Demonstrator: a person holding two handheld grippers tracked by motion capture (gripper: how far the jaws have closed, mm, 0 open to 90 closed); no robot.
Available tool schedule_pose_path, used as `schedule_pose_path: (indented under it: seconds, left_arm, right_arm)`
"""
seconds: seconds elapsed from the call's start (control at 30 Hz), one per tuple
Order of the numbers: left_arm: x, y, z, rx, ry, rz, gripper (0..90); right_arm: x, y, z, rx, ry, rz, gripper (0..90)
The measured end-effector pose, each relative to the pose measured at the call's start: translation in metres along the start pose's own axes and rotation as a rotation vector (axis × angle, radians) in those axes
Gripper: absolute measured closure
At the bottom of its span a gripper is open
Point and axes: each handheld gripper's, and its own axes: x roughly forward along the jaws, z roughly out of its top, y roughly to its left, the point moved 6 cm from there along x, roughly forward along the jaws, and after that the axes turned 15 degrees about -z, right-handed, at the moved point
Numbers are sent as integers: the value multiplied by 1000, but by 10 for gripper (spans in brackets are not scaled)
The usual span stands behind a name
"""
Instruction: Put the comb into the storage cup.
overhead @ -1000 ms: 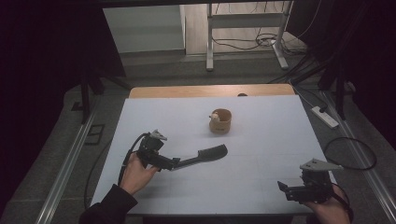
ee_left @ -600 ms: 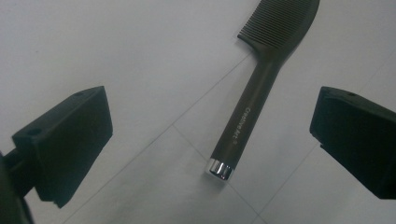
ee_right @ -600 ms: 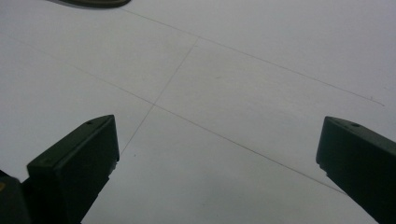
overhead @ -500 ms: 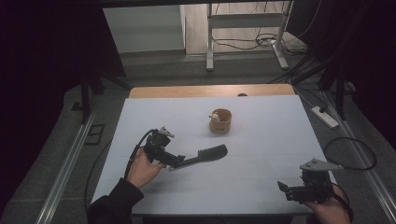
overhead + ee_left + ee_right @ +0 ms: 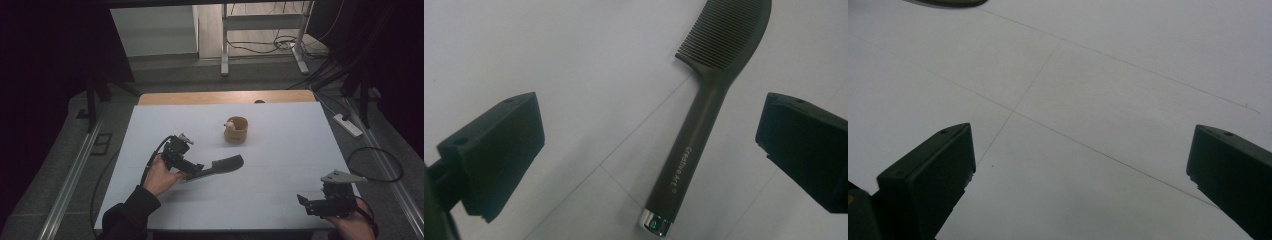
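A person sits at a white surface with a hand-held gripper in each hand. The left gripper hovers over a dark comb that lies flat on the surface. In the left gripper view its two black jaws stand wide open, one on either side of the comb's handle and touching nothing. The handle runs up between the jaws, closer to the right-hand jaw, with its silver end cap nearest the camera and the toothed head beyond the jaw tips.

The right gripper rests near the surface's near edge, well apart from the comb. Its jaws are also wide open, with bare white surface between them.

A small wooden cup stands beyond the comb, apart from both grippers.

The step in hand looks like lining up to pick up the comb. The next move likely calls for lowering the left jaws until they straddle the handle, centring it, then closing firmly on it.
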Motion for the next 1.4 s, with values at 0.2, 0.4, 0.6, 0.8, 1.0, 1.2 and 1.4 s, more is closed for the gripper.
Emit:
schedule_pose_path:
  seconds: [0.2, 0.4, 0.6, 0.8, 1.0, 1.2, 1.4]
  left_arm:
    - [5, 0, 4, 31, 28, 21, 119]
    - [2, 1, 6, 38, 39, 36, 584]
    - [1, 3, 6, 10, 30, 10, 886]
    - [8, 5, 3, -4, 52, 16, 886]
    - [15, 5, -1, -10, 82, 19, 886]
    - [23, 6, -7, -5, 110, 17, 885]
    - [28, 9, -11, 9, 139, 35, 885]
  right_arm:
    - [0, 0, 0, -1, 0, 1, 0]
    - [0, 0, 0, -3, 2, 1, 0]
    - [0, 1, 0, -7, 4, 1, 0]
    - [0, 1, 0, -9, 5, 1, 0]
    - [0, 1, 0, -10, 5, 2, 0]
    - [0, 1, 0, -15, 6, 2, 1]
    - [0, 1, 0, -15, 5, 2, 3]
